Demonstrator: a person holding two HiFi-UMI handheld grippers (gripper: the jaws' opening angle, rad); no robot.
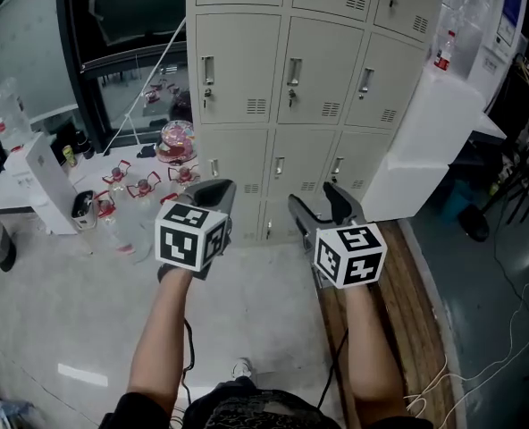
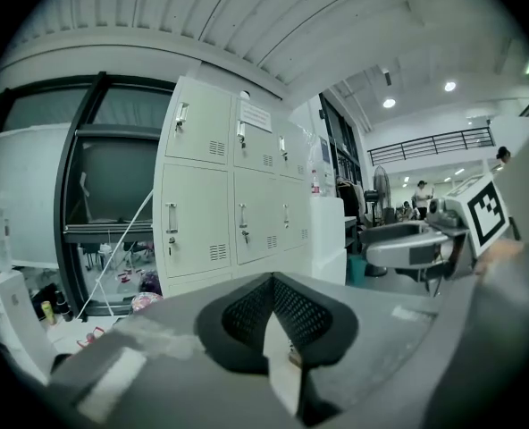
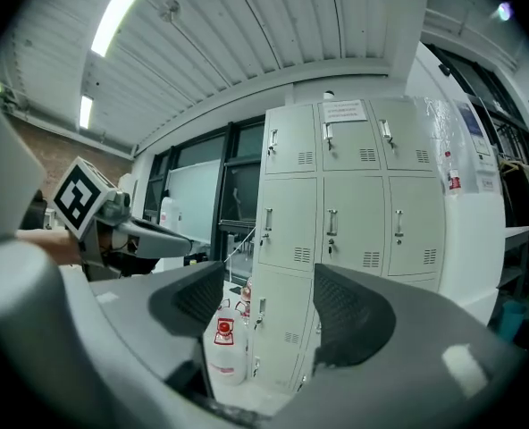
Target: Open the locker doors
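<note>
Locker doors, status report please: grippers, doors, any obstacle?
Left gripper shut, empty. Right gripper open, empty. Locker doors closed, untouched. Bottles on floor left of lockers, not blocking.

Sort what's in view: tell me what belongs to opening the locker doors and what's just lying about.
For the job:
- lockers, all doors closed
- door handles
- left gripper, shut and empty
- right gripper, open and empty

Lying about:
- clear jugs with red caps, on the floor left of the lockers
- bottle with a red cap, on the white cabinet
</note>
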